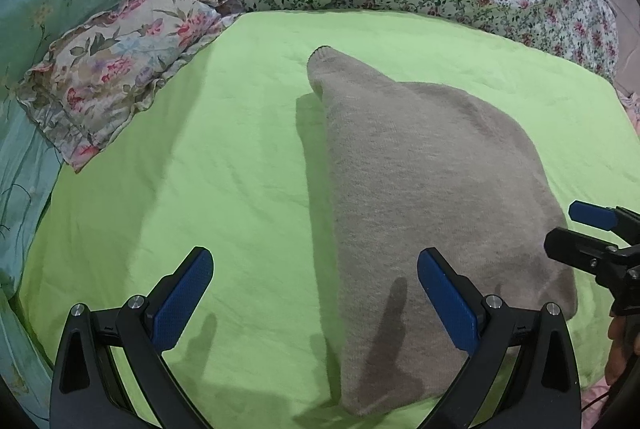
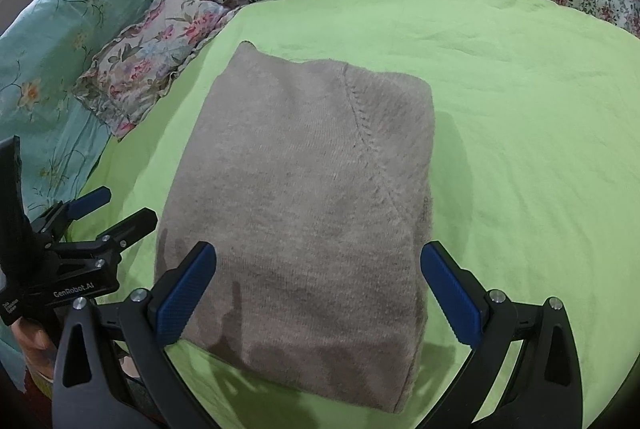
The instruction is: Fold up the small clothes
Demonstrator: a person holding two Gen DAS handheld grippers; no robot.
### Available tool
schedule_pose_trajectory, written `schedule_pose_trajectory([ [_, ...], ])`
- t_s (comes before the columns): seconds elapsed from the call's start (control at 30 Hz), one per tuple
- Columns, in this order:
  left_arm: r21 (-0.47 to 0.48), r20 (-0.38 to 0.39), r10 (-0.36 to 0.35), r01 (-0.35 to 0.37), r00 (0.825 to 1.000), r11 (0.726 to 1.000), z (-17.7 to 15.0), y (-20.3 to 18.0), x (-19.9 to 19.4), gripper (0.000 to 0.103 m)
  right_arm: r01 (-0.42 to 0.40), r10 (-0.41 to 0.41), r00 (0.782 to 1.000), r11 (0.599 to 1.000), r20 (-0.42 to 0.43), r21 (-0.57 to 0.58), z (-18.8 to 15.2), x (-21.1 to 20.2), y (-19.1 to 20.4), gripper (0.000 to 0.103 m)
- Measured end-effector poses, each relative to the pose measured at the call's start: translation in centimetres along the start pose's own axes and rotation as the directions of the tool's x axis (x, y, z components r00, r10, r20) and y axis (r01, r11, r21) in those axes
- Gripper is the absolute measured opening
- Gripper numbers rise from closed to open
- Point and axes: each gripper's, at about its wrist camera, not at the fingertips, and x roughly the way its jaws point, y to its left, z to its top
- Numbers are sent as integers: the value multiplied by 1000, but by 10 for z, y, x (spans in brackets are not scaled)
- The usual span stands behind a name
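1. Two grippers, both spread wide, holding nothing: our left gripper (image 1: 316, 287) and right gripper (image 2: 318, 281).
2. We see the folded grey sweater (image 2: 304, 173) lying flat on the green sheet (image 2: 520, 109), just ahead of both.

The folded grey sweater (image 2: 304, 189) is hiding its own inner layers and the green sheet (image 2: 520, 109) beneath. The frame edge is cropping the right tool (image 1: 576, 229), and the hand (image 1: 620, 353) holding it.
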Motion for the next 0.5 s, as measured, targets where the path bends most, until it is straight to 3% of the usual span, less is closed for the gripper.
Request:
schedule_pose_trajectory([
  [0.5,19,22,1,-2,1000,1000,-5,-7,-12,102,-6,6,1000,1000,2,9,-7,-2,4,102],
])
